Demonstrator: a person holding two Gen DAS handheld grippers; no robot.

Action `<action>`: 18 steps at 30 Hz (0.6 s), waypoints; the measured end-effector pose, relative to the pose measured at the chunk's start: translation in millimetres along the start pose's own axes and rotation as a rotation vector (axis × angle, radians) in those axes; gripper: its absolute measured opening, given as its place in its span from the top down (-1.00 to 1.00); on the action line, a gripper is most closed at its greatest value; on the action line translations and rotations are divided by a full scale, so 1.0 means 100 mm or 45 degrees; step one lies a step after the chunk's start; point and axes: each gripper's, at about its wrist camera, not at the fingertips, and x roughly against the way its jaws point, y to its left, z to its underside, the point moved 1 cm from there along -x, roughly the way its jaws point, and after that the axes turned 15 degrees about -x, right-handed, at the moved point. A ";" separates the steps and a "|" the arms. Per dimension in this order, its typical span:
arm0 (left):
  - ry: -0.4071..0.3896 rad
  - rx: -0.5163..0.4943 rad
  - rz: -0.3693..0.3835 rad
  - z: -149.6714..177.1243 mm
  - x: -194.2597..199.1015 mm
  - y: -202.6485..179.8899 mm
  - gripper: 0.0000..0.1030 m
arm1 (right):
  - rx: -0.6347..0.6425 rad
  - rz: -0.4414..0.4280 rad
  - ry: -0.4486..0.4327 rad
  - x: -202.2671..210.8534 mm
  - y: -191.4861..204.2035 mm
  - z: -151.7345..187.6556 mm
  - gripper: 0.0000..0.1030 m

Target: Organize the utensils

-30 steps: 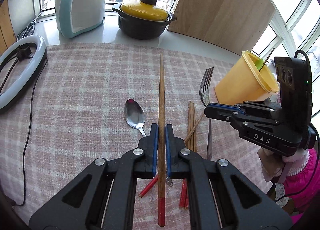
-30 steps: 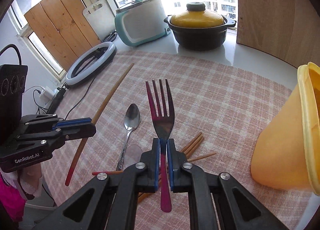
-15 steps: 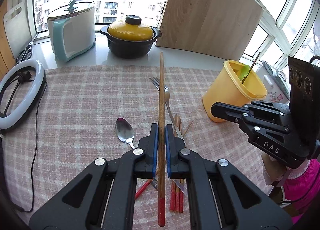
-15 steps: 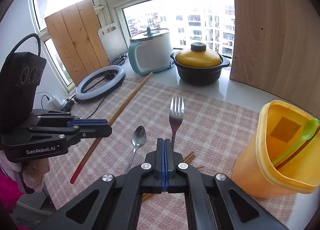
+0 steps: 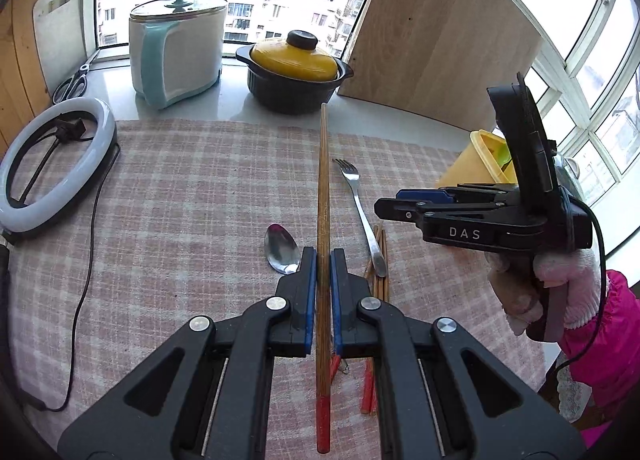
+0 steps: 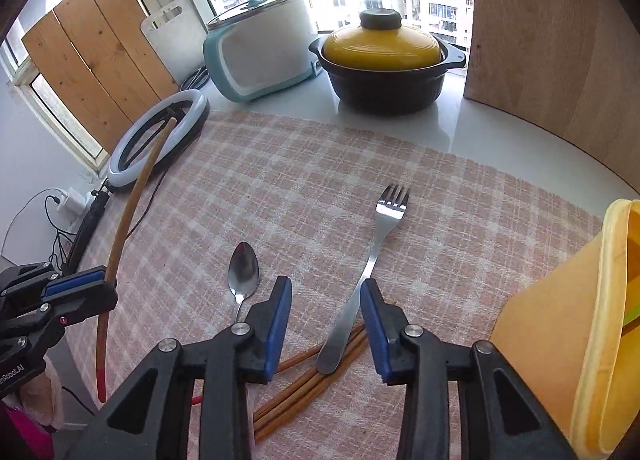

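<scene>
Left gripper (image 5: 323, 256) clamped on long wooden red-tipped chopstick (image 5: 322, 196), held above pink checked cloth (image 5: 192, 196). Right gripper (image 6: 325, 300) jaws spread wide, holding nothing, over steel fork (image 6: 372, 260). Fork lies on cloth, handle end resting across loose bundle of wooden chopsticks (image 6: 312, 384). Steel spoon (image 6: 242, 274) just left of fork. Yellow plastic utensil tub (image 6: 576, 332) at right

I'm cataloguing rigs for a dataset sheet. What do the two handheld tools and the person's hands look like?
Both tools are black plastic with blue finger pads and silver pivot screws. The right tool reads "DAS", trails a black cable and carries a black upright module. The left tool reads "GenRobot.AI". The right hand wears a pale pink fuzzy glove and magenta sleeve.
</scene>
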 end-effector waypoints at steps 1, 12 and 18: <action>-0.003 0.006 0.001 0.02 0.01 0.02 0.91 | -0.004 0.025 0.022 -0.05 0.01 -0.05 0.29; -0.023 0.036 0.026 0.11 0.05 0.15 0.91 | -0.143 0.258 0.184 -0.65 -0.06 -0.59 0.31; -0.025 0.045 0.027 0.14 0.06 0.18 0.91 | -0.176 0.295 0.213 -0.80 -0.12 -0.68 0.37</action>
